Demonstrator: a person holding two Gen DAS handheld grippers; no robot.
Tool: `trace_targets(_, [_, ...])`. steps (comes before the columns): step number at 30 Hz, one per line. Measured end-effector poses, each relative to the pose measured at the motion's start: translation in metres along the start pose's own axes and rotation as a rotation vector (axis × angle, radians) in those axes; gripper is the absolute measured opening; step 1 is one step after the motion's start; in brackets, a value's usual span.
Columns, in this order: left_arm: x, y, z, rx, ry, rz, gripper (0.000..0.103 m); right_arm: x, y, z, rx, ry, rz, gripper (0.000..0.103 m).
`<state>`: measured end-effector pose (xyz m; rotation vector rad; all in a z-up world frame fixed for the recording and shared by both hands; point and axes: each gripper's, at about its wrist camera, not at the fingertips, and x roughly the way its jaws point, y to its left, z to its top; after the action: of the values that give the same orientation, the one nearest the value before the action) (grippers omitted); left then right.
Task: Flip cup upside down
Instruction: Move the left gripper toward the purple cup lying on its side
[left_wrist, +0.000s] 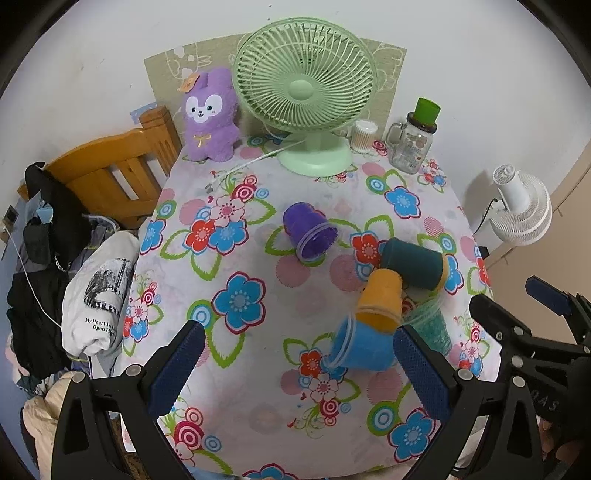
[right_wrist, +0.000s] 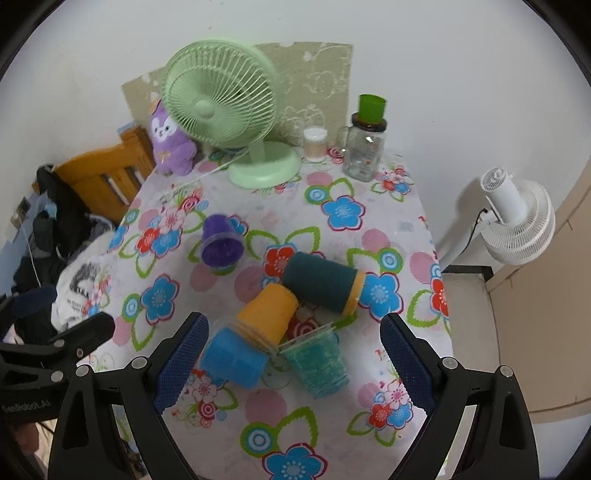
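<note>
Several plastic cups lie on the floral tablecloth. A purple cup (left_wrist: 309, 235) (right_wrist: 220, 246) lies on its side alone. A dark teal cup (left_wrist: 413, 263) (right_wrist: 322, 283), an orange cup (left_wrist: 381, 300) (right_wrist: 269, 311) and a blue cup (left_wrist: 360, 345) (right_wrist: 233, 357) lie tipped in a cluster. A clear teal-green cup (right_wrist: 320, 357) (left_wrist: 434, 325) stands upright beside them. My left gripper (left_wrist: 299, 363) is open and empty above the near table, left of the cluster. My right gripper (right_wrist: 291, 363) is open and empty, its fingers on either side of the blue and teal-green cups.
A green desk fan (left_wrist: 306, 92), a purple plush toy (left_wrist: 210, 114), a cotton swab jar (left_wrist: 364, 136) and a glass jar with a green cup on top (left_wrist: 413, 144) stand at the back. A wooden chair with clothes (left_wrist: 110, 173) is left. A white fan (right_wrist: 517, 229) is right.
</note>
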<state>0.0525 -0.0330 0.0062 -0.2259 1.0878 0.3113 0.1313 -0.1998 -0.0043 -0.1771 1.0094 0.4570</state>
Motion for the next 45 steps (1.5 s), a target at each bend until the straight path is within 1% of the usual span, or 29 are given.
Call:
trace_targets(12, [-0.004, -0.014, 0.016, 0.006, -0.031, 0.014, 0.103, -0.011, -0.013, 0.019, 0.015, -0.062, 0.001, 0.096])
trace_targets(21, [0.006, -0.019, 0.034, 0.002, -0.018, 0.019, 0.103, 0.006, -0.019, 0.036, 0.027, -0.043, 0.003, 0.096])
trace_targets(27, [0.031, -0.017, 0.055, -0.006, 0.015, 0.015, 0.103, 0.03, -0.022, 0.057, 0.046, -0.023, -0.011, 0.096])
trace_targets(34, [0.077, -0.013, 0.08, -0.035, 0.077, -0.002, 0.103, 0.064, -0.026, 0.077, 0.071, 0.021, -0.005, 0.096])
trace_targets(41, [0.122, -0.009, 0.1, -0.083, 0.137, -0.027, 0.103, 0.105, -0.025, 0.096, 0.074, 0.063, -0.042, 0.096])
trace_targets(42, [0.129, -0.008, 0.103, -0.088, 0.143, -0.029, 0.103, 0.111, -0.025, 0.098, 0.071, 0.08, -0.045, 0.096])
trace_targets(45, [0.146, -0.007, 0.109, -0.1, 0.148, 0.0, 0.103, 0.13, -0.029, 0.104, 0.083, 0.125, -0.035, 0.096])
